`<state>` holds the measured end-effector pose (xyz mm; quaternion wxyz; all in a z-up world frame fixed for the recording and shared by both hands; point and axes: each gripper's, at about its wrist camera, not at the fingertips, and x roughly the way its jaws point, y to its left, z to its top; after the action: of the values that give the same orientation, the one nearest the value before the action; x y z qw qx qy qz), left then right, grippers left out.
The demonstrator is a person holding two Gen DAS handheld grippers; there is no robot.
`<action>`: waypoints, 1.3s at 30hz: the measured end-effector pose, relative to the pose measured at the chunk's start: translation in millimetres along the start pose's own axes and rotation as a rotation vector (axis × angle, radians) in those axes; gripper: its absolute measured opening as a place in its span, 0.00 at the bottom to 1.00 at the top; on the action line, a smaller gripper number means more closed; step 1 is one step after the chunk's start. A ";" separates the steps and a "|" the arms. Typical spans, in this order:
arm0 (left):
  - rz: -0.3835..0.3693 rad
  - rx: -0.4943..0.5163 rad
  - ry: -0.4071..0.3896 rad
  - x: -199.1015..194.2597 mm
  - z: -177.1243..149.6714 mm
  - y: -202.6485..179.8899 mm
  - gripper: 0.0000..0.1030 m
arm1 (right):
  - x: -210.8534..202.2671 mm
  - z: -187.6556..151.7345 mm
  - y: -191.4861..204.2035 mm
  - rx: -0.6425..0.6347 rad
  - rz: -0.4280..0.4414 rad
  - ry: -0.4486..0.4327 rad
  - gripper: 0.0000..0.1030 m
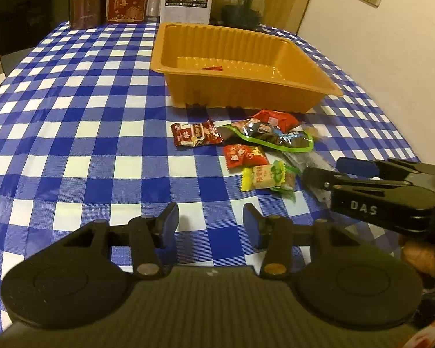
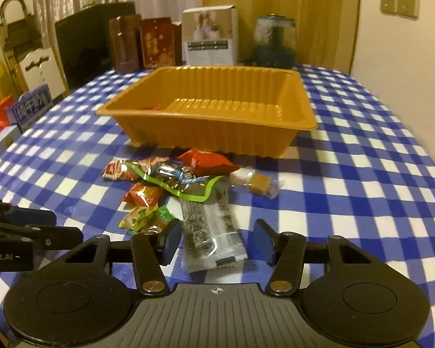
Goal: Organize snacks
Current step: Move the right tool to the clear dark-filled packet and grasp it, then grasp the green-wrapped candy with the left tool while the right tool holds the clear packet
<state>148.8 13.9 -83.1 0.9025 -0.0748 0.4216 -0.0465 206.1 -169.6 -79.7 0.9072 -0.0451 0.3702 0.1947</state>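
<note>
An orange plastic tray (image 1: 246,87) (image 2: 211,133) stands on the blue checked tablecloth, with one small red packet (image 1: 213,69) inside. A pile of wrapped snacks lies in front of it: a dark red packet (image 1: 195,134), a green-edged bag (image 1: 272,137) (image 2: 177,181), a red packet (image 1: 245,155), a yellow-green candy (image 1: 268,177) (image 2: 143,217). My right gripper (image 2: 216,242) is open, its jaws on either side of a clear seaweed bar packet (image 2: 211,232); it also shows in the left wrist view (image 1: 322,168). My left gripper (image 1: 211,221) is open and empty, short of the pile.
Boxes (image 2: 156,42), a white carton (image 2: 208,34) and a glass jar (image 2: 275,40) stand along the table's far edge. A wall (image 1: 377,43) is on the right. A chair (image 2: 40,69) and bags stand left of the table.
</note>
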 end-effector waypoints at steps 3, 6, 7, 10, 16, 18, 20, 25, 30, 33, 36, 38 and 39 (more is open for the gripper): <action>-0.002 0.002 0.002 1.8 -1.5 1.8 0.43 | 8.7 -1.3 2.6 -0.016 -0.010 0.018 0.46; -0.014 -0.002 0.002 1.9 -1.6 3.4 0.43 | 8.7 -3.6 4.8 -0.020 -0.011 0.030 0.44; -0.017 -0.003 0.000 1.3 -1.6 3.8 0.43 | 7.3 -4.5 5.9 -0.022 -0.009 0.036 0.43; -0.021 0.001 -0.001 0.2 -0.9 3.5 0.43 | -0.6 -8.9 8.2 -0.013 0.009 0.056 0.42; -0.053 0.009 0.006 -0.2 -3.5 1.0 0.43 | -18.0 -17.1 12.0 0.002 0.106 0.099 0.41; -0.069 0.030 0.009 0.4 -4.6 -2.3 0.43 | -23.4 -19.4 11.1 0.019 0.131 0.112 0.41; -0.083 0.056 0.017 2.3 -5.5 -5.9 0.43 | -29.6 -22.6 7.5 0.064 0.145 0.117 0.41; -0.127 0.069 0.040 9.1 -6.2 -14.4 0.44 | -38.6 -26.4 -2.3 0.114 0.047 0.098 0.41; -0.156 0.041 0.057 15.3 -6.5 -27.1 0.44 | -40.1 -26.1 -15.9 0.163 -0.017 0.086 0.41; -0.166 0.027 0.047 19.3 -4.5 -35.9 0.44 | -40.8 -25.8 -20.3 0.180 -0.025 0.081 0.41; -0.143 0.020 0.032 24.4 -2.4 -43.9 0.44 | -41.0 -25.3 -23.1 0.189 -0.031 0.079 0.41; -0.125 0.007 0.022 29.4 -0.7 -47.6 0.44 | -40.1 -25.6 -23.9 0.196 -0.039 0.076 0.41; -0.118 0.003 0.015 31.2 0.0 -49.3 0.44 | -40.2 -25.5 -25.2 0.200 -0.042 0.076 0.41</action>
<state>167.8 -39.2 -98.1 0.8951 -0.0977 0.4232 -0.1009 173.1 -211.4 -72.0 0.8963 0.0308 0.4209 0.1360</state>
